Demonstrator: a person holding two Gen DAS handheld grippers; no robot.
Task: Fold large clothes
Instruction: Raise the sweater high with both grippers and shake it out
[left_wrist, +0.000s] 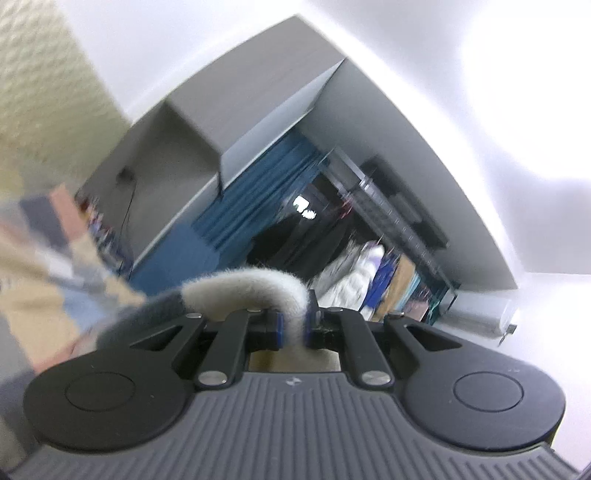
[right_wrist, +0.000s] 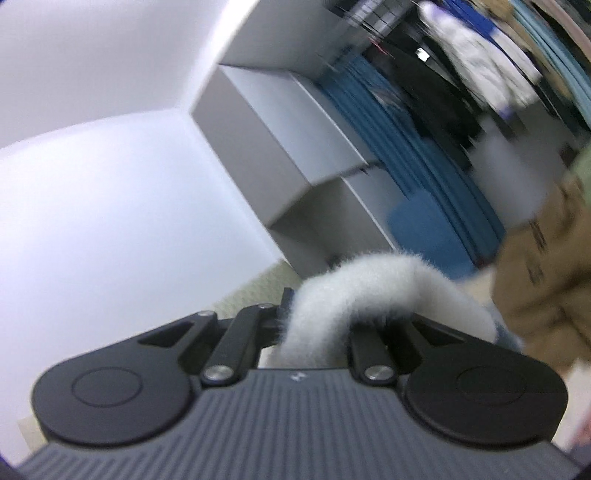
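Observation:
My left gripper (left_wrist: 293, 328) is shut on the fuzzy white-grey edge of a garment (left_wrist: 251, 286), which arches up out of the jaws and runs left into patterned beige, blue and grey fabric (left_wrist: 48, 258). My right gripper (right_wrist: 314, 325) is shut on a similar fuzzy white trim (right_wrist: 369, 284), which curves right toward tan fabric (right_wrist: 546, 280). Both cameras point steeply upward at walls and ceiling, so the garment hangs lifted. Its lower part is hidden. Both views are motion-blurred.
A grey cabinet (left_wrist: 229, 122) with a blue curtain (left_wrist: 258, 195) stands ahead. A rack of hanging clothes (left_wrist: 365, 273) is beside it; it also shows in the right wrist view (right_wrist: 480, 66). White walls and ceiling (right_wrist: 92, 166) surround them.

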